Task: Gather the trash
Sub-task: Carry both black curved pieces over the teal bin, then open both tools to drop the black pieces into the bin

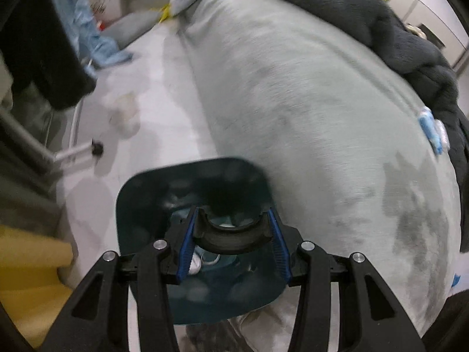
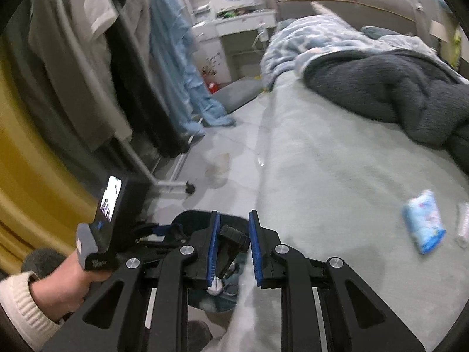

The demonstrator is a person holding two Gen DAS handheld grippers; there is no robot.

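My left gripper [image 1: 233,228] is shut on the black handle [image 1: 231,239] of a dark teal trash bin [image 1: 140,205] and holds it beside the bed; white and pale crumpled trash [image 1: 195,264] lies inside. In the right wrist view the bin [image 2: 187,220] sits below my right gripper [image 2: 233,226], which is open and empty, above the bin and the bed edge. A blue and white wrapper packet [image 2: 425,221] lies on the grey-green bedspread [image 2: 322,176] to the right, with a clear plastic piece [image 2: 463,226] beside it. The packet also shows in the left wrist view [image 1: 431,129].
A dark grey blanket [image 2: 395,94] and a patterned duvet [image 2: 307,38] lie on the bed. A clothes rack with hanging garments [image 2: 102,58] stands on the left, its wheeled foot [image 2: 190,188] on the pale floor. A yellow curtain [image 2: 29,161] hangs at far left.
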